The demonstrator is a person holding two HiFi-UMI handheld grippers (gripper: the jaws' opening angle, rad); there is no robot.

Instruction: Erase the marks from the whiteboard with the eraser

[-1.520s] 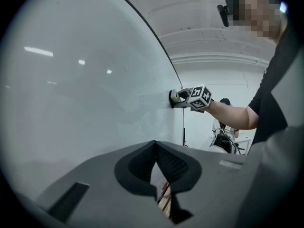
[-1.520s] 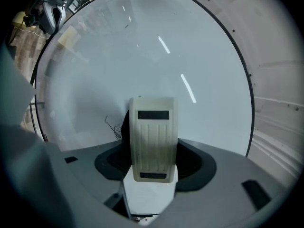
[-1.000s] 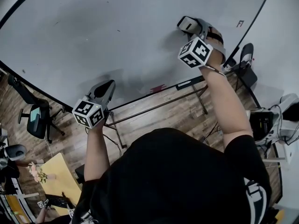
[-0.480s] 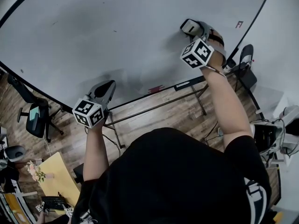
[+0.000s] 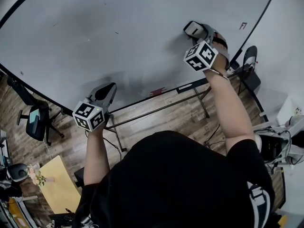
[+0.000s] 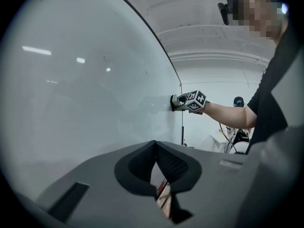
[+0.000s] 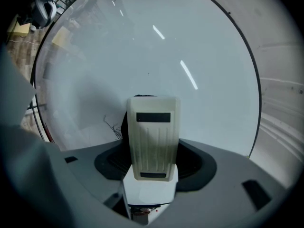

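The eraser (image 7: 152, 127), judged light and stiff, is clamped mid-body in the right tool (image 7: 152, 148); the left tool (image 6: 154, 144) is closed, empty.

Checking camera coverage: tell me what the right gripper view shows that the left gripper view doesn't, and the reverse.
Only the right gripper view shows the cream ribbed plastic eraser clamped between that gripper's jaws, and thin black scribble marks just left of it on the board. Only the left gripper view shows the left gripper with its jaws together and nothing between them, the right gripper from the side with its tip at the board, and the person's forearm behind it. Both show the large white whiteboard with its dark frame.
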